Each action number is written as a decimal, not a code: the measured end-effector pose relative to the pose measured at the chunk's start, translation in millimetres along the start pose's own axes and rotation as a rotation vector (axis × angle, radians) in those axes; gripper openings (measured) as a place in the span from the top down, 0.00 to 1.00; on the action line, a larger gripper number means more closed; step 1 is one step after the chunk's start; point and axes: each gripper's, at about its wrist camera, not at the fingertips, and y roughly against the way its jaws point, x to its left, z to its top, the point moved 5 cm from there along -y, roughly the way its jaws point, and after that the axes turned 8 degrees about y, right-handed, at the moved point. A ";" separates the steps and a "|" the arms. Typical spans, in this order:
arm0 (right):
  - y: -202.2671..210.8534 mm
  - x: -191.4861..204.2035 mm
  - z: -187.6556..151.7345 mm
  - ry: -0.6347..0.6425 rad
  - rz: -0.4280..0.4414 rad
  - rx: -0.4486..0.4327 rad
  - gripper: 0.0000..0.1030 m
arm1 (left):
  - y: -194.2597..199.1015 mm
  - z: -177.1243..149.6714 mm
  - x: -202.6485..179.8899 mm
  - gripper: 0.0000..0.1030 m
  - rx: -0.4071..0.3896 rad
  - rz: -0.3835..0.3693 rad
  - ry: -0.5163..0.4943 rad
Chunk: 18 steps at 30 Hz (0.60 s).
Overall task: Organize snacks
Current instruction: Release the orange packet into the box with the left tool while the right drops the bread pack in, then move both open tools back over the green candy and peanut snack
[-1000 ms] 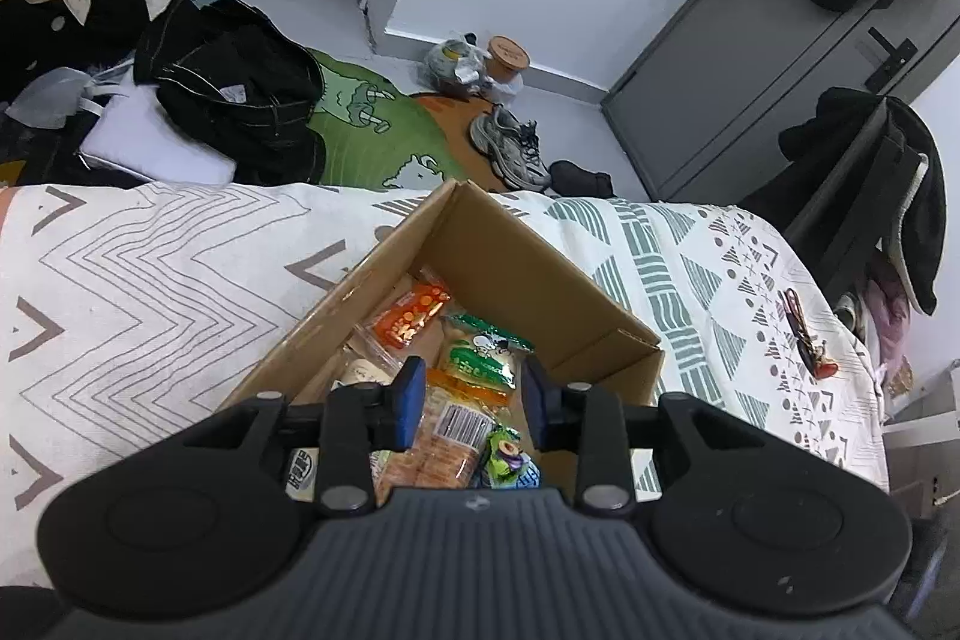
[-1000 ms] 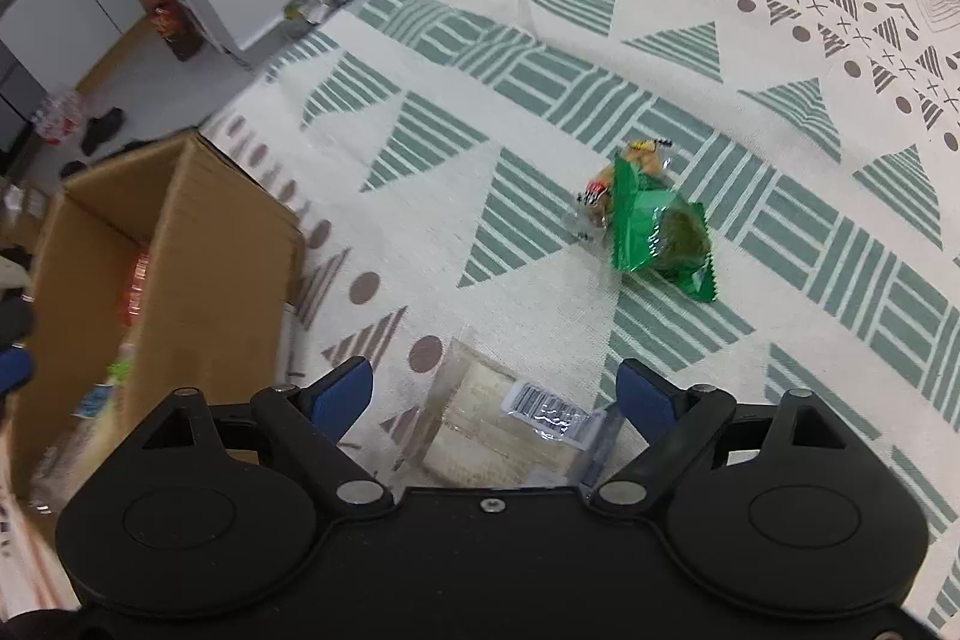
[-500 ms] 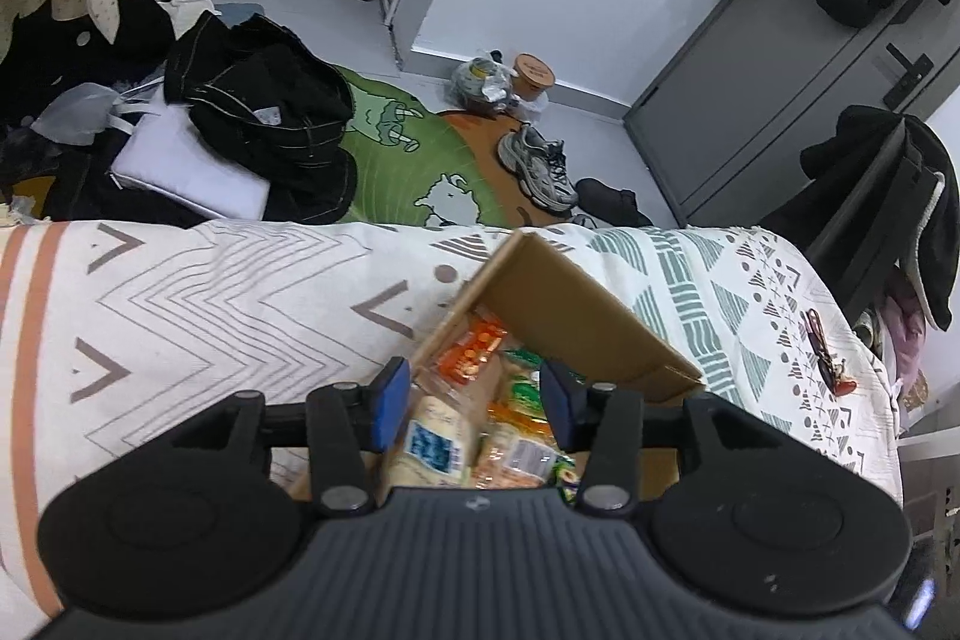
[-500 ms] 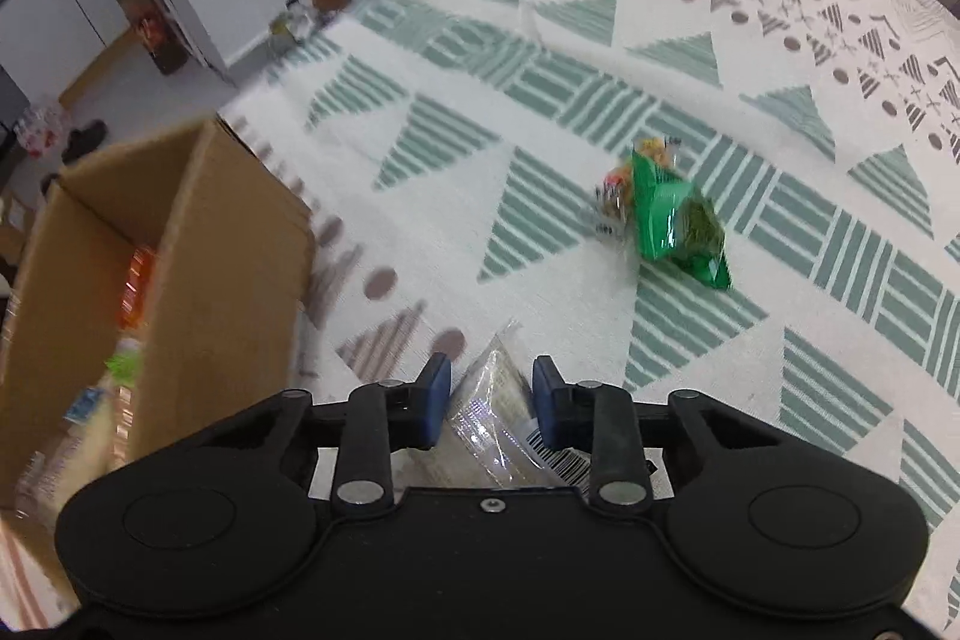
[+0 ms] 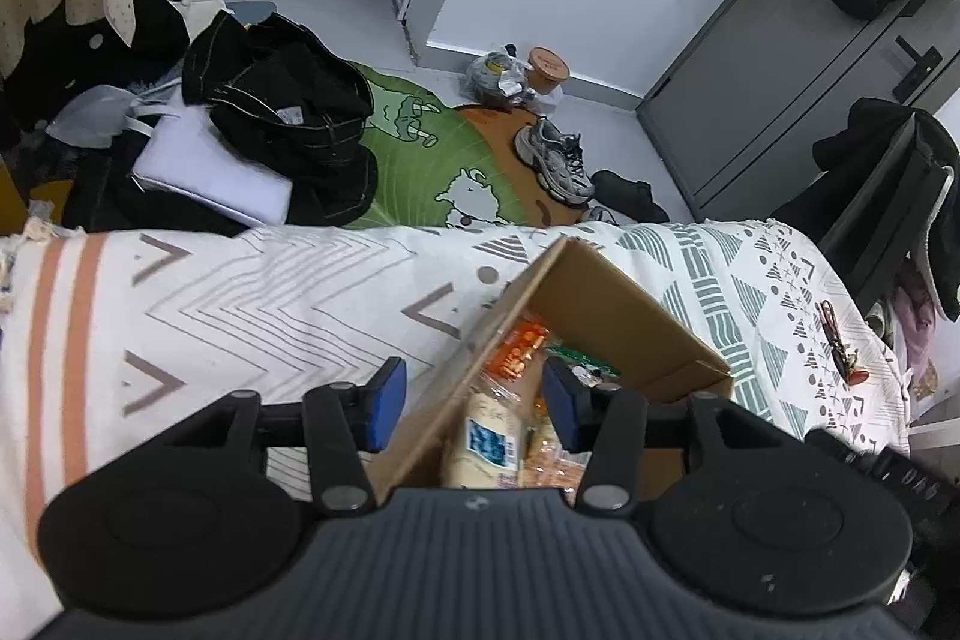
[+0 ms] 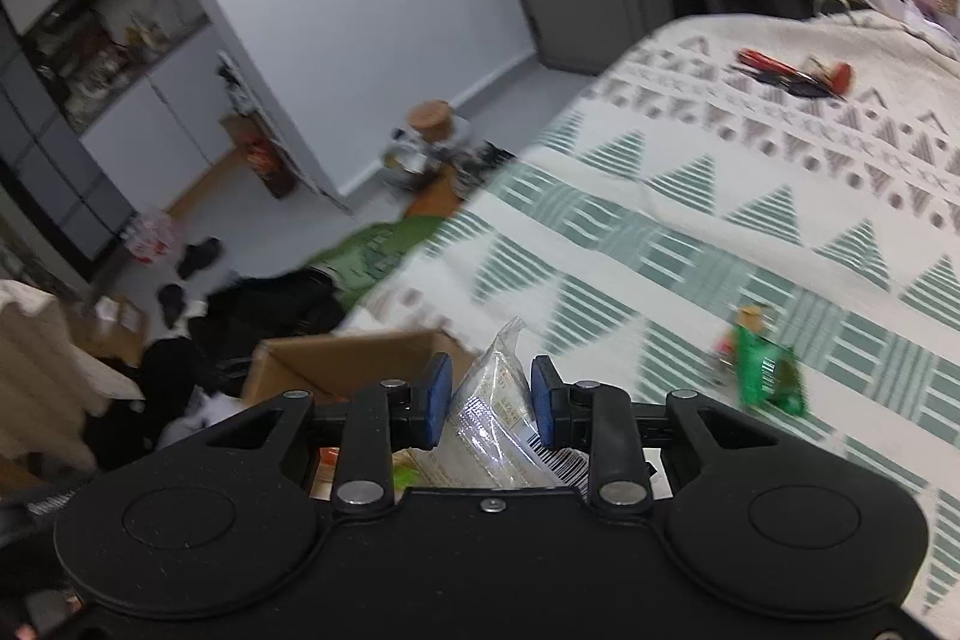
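Clear-wrapped snack packet (image 6: 501, 415) w/ barcode label is pinched in the right claw (image 6: 492, 394), held up off the bed, long axis running fwd along the fingers, crimped tip poking out past the pads. Cardboard box (image 6: 354, 361) lies ahead and to the left of that claw, just below it, so the drop looks like a short carry leftward. Right claw is the nearer one for this since it already has the packet. Left claw (image 5: 474, 403) is released, empty, fingers straddling the box's near wall (image 5: 480, 340), over the snacks inside.

Counts: 1 packet held; 1 box; at least 4 packets in box, incl orange one (image 5: 522, 346), rest partly hidden; 2 snacks left on bedspread (image 6: 660, 172), green packet (image 6: 768, 376) plus a small blurred one (image 6: 744, 325) touching it, well right of the claw
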 end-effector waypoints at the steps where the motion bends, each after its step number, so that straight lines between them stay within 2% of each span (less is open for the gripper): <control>1: 0.0 5.1 3.0 0.003 0.018 -0.008 0.73 | 1.8 1.6 0.6 0.47 -0.005 0.003 -0.002; 4: -2.5 20.6 9.4 0.009 0.100 -0.022 0.72 | 7.0 5.3 1.1 0.39 -0.010 0.011 -0.012; 6: -0.9 29.3 13.3 0.001 0.167 -0.039 0.62 | 10.3 6.6 0.6 0.36 -0.015 0.010 -0.015; 7: 1.7 31.7 15.0 0.004 0.170 -0.052 0.56 | 12.0 7.0 0.1 0.35 -0.018 0.009 -0.017; 8: 4.6 32.7 15.9 0.015 0.157 -0.065 0.45 | 13.3 7.1 -0.5 0.34 -0.019 0.009 -0.019; 11: 11.7 31.5 14.8 0.040 0.136 -0.073 0.44 | 15.7 5.1 -3.8 0.32 -0.021 0.008 -0.028; 13: 15.4 25.1 11.9 0.026 0.124 -0.060 0.44 | 17.8 1.9 -6.5 0.25 -0.021 0.012 -0.032; 18: 29.3 14.7 6.1 0.061 0.060 -0.040 0.32 | 25.8 -7.8 -17.7 0.15 -0.035 0.010 -0.051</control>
